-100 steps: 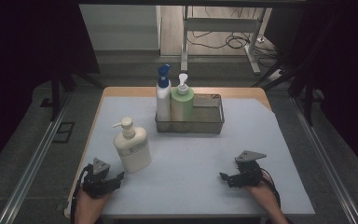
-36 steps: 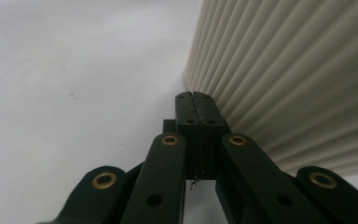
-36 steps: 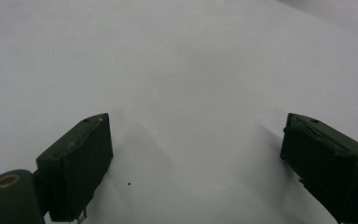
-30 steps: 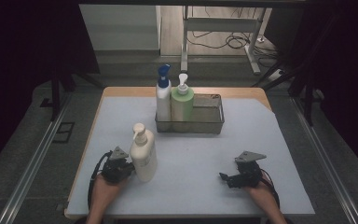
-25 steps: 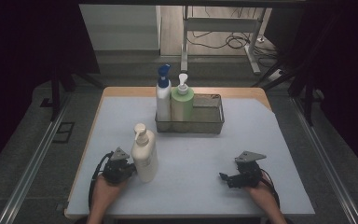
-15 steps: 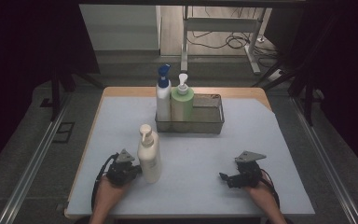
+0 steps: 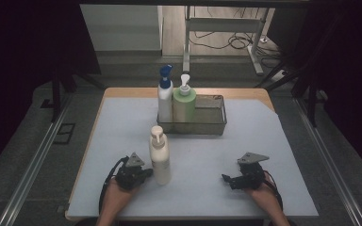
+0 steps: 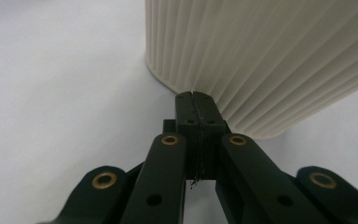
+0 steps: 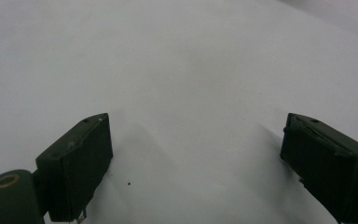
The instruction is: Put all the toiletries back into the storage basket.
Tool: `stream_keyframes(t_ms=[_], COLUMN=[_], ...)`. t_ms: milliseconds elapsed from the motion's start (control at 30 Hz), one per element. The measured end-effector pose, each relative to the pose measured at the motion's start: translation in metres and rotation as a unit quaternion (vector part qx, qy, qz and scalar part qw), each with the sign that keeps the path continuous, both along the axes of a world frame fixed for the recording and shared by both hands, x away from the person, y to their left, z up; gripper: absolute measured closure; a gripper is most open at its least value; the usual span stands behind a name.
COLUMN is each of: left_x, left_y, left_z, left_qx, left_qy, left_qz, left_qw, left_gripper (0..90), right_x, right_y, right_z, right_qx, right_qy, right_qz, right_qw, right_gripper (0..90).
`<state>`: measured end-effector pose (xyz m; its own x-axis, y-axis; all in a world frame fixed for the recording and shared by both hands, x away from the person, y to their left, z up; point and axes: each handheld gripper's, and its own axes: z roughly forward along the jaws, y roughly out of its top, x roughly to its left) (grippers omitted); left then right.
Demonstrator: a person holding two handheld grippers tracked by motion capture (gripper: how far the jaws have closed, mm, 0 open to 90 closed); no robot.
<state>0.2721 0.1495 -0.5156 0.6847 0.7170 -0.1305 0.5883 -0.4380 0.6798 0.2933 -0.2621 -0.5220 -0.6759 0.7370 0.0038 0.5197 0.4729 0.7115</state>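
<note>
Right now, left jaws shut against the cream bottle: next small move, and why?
Probably keep nudging the cream pump bottle forward-right toward the wire basket. The left gripper has its jaws pressed together with the tips at the bottle's ribbed base, so it is placed to push, not grasp. The bottle stands upright, short of the basket. The right gripper rests open on the table.

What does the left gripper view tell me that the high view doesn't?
Left gripper view: the jaws are pressed shut, their tips against the ribbed lower wall of the cream pump bottle. High view: the bottle's pump head, the wire basket with two more bottles, and the right gripper resting apart. Both show the left gripper beside that bottle on the white mat.
</note>
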Motion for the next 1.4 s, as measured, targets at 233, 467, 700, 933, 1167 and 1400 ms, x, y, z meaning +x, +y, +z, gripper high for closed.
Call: stream_keyframes(t_ms=[233,467,700,933,1167,1400], left_x=[0.001,0.002,0.004,0.005,0.005,0.006], left_y=[-0.012,-0.023,-0.034,-0.043,-0.053,-0.060], left_z=[-0.001,-0.001,-0.001,-0.002,-0.002,-0.003], left_qx=[-0.003,-0.003,-0.001,0.001,-0.002,-0.003], left_qy=[-0.003,-0.007,-0.011,-0.017,-0.021,-0.022], left_qz=[-0.009,-0.019,-0.028,-0.039,-0.050,-0.056], left_qw=[1.0000,0.9998,0.9995,0.9991,0.9985,0.9982], left_gripper=[89.5,89.5,89.5,89.4,89.4,89.4], right_x=[0.000,0.000,0.000,0.000,0.000,0.000], right_y=[0.000,0.000,0.000,0.000,0.000,0.000], right_z=[0.000,0.000,0.000,0.000,0.000,0.000], right_qx=[0.000,0.001,0.000,-0.001,0.001,0.000], right_qy=[0.001,0.001,0.003,0.003,0.002,0.001], right_qz=[0.000,-0.001,-0.001,0.001,0.000,0.000], right_qw=[1.0000,1.0000,1.0000,1.0000,1.0000,1.0000], right_gripper=[8.5,8.5,8.6,8.5,8.5,8.5])
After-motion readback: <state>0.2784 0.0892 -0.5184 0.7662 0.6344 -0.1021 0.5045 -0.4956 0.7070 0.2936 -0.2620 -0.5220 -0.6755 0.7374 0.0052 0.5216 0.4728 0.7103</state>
